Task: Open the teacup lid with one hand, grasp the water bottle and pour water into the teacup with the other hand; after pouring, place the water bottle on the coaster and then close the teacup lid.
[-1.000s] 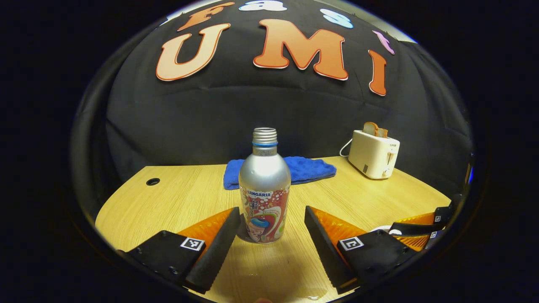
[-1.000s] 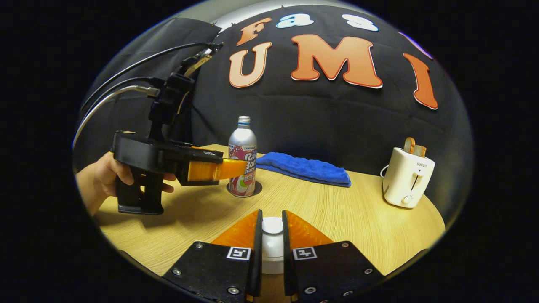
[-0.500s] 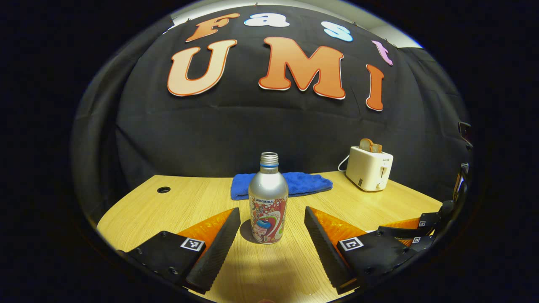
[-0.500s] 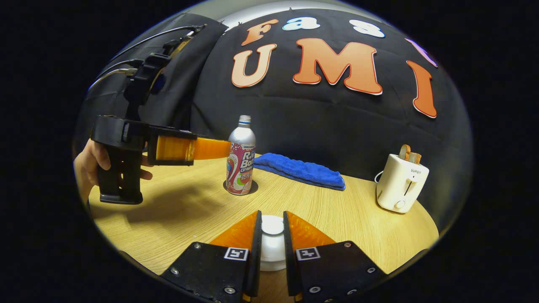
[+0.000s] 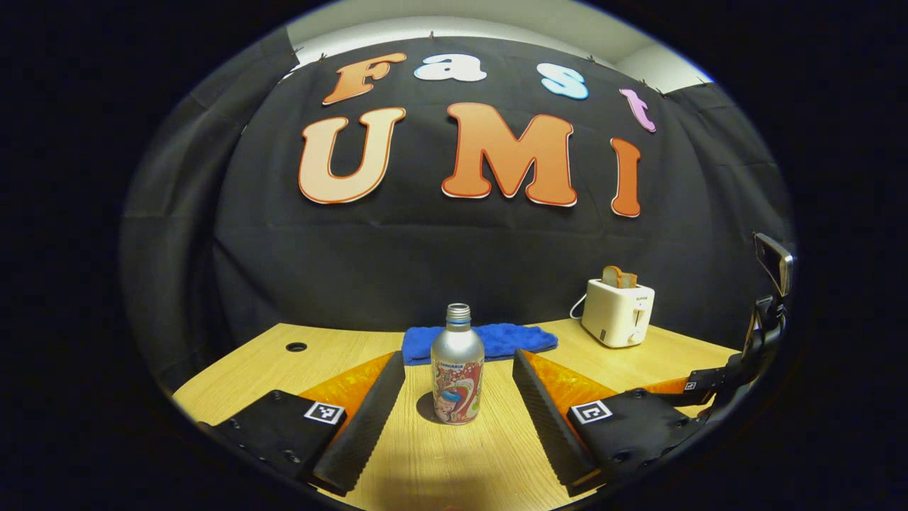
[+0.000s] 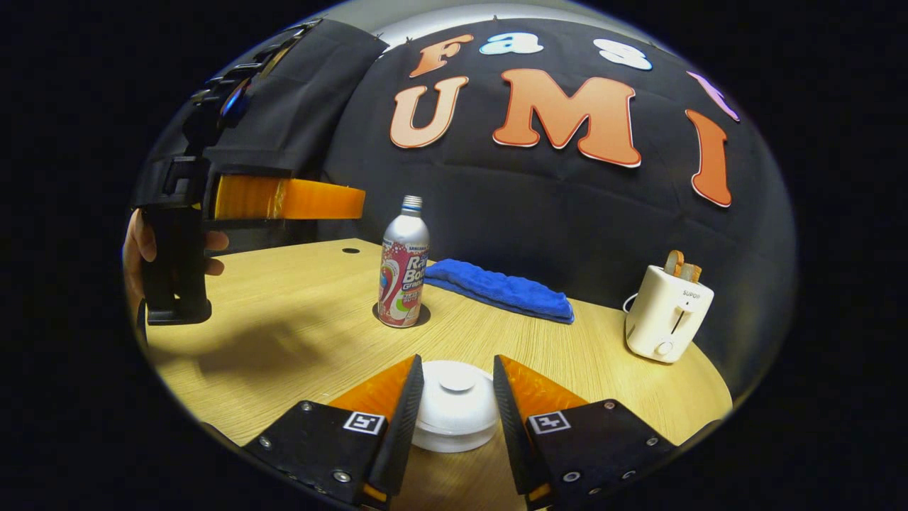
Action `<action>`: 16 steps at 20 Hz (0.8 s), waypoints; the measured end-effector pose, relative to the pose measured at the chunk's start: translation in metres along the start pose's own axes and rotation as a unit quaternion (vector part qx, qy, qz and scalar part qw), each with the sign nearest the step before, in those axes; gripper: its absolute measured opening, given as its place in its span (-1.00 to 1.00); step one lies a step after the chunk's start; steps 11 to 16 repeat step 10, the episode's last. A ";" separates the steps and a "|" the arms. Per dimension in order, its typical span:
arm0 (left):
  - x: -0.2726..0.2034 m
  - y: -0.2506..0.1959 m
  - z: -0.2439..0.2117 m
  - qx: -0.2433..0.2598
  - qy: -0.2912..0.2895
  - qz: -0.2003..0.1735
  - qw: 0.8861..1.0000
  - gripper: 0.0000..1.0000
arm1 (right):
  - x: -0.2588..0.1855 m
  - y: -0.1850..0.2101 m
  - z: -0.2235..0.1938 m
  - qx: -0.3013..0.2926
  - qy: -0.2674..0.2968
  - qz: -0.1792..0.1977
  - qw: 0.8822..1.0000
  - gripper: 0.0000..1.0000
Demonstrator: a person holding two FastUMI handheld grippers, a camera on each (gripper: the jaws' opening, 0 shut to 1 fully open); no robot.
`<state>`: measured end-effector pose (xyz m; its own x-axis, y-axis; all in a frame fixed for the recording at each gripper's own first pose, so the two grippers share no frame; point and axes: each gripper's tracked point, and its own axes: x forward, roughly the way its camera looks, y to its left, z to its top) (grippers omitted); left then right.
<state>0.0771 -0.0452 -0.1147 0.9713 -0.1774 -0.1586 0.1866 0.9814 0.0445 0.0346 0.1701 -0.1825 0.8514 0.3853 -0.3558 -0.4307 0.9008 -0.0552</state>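
bench (image 6: 298,305): we see the water bottle (image 6: 403,264) upright on its coaster (image 6: 424,317), at 12 o'clock.
left tongs (image 5: 457,419): wide apart, pulled back from the bottle, raised level.
right tongs (image 6: 454,404): just spread, releasing the teacup lid (image 6: 454,411); task looks finished.

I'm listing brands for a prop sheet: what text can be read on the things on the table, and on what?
Water bottle: large print on its label, curving round the side and cut off; no whole word reads.
Toaster: one small word on its front, too blurred to read.
Teacup lid: no text.
Left gripper and right gripper: square coded markers, no words.
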 end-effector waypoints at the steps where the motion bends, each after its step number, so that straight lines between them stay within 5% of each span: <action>1: -0.004 0.000 0.004 0.000 -0.006 0.003 1.000 0.99 | -0.003 -0.001 0.004 -0.002 -0.006 -0.001 1.000 0.21; 7: -0.030 0.001 0.022 -0.015 -0.044 0.015 0.999 0.99 | -0.028 -0.014 0.044 0.008 -0.068 -0.015 0.998 0.46; 16: -0.045 0.007 0.025 -0.021 -0.061 0.027 0.998 1.00 | -0.050 -0.024 0.070 0.016 -0.107 -0.024 0.994 0.46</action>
